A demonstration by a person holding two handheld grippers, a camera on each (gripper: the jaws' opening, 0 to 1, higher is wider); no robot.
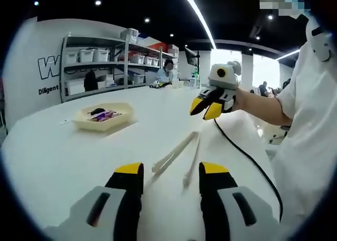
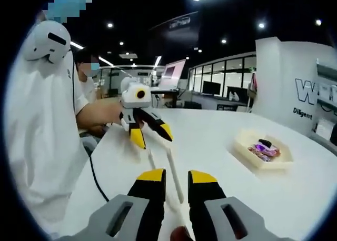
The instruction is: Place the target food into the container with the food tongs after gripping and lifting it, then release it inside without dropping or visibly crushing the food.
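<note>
With both the left gripper (image 1: 171, 178) and right gripper (image 2: 170, 184) open and empty, one should close squarely on the tongs (image 1: 176, 156) lying on the table (image 1: 63, 157), gripping near the hinge before heading for the container (image 1: 103, 117).

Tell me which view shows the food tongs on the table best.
The left gripper view: the food tongs lie whole on the white table, both arms visible past the jaws. In the right gripper view the tongs are partly hidden behind that gripper's own jaws.

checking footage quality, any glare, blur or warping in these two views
Left gripper view: ceiling strip light blown out, windows overexposed, white table bright, shelving bowed by fisheye. Right gripper view: tray sharp enough, wall lettering curved, the hand-held gripper near the lens slightly soft.
</note>
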